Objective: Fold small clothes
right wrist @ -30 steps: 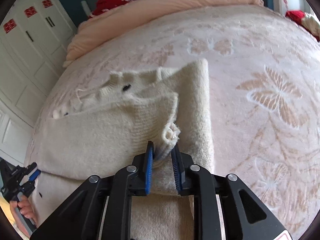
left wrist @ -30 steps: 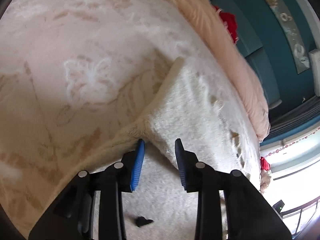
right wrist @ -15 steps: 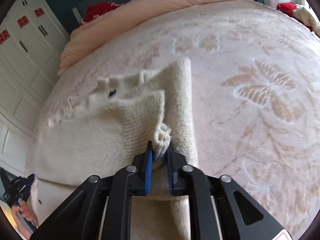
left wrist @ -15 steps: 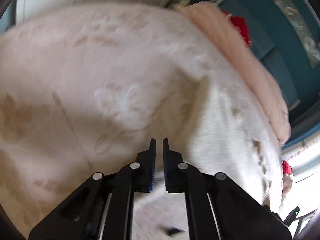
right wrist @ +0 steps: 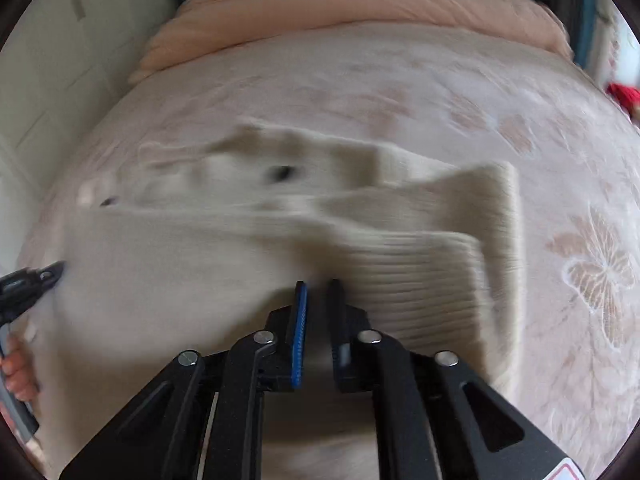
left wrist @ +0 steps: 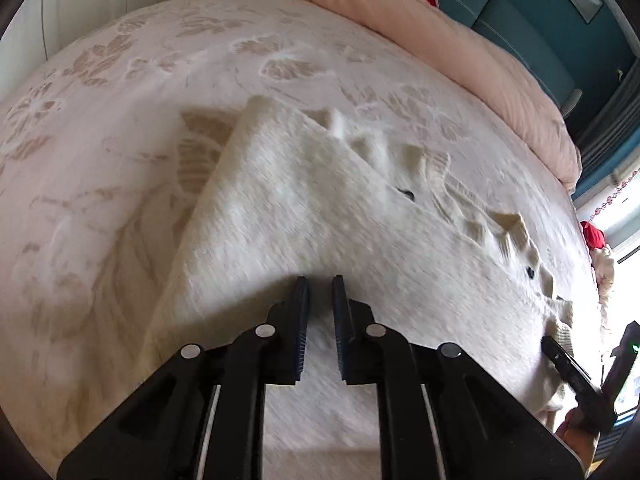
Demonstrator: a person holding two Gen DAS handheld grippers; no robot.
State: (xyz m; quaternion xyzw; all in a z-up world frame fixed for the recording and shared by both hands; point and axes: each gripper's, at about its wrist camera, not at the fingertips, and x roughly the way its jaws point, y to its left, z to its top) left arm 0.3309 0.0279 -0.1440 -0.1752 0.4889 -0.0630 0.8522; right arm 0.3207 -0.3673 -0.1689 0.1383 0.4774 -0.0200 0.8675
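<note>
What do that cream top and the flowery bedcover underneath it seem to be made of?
The cream top looks like soft knitted wool or acrylic: fuzzy and matte, with ribbed rows showing in the right wrist view. The bedcover looks like plush fleece or flannel, its pale pink pile sculpted into tan flowers and butterflies. The exact fibres cannot be told.

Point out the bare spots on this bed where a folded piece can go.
Free: the floral bedspread right of the cream sweater, up to the peach duvet; also the bedspread left of the sweater in the left wrist view. Crowded: the middle, covered by the sweater, with both grippers on it.
</note>
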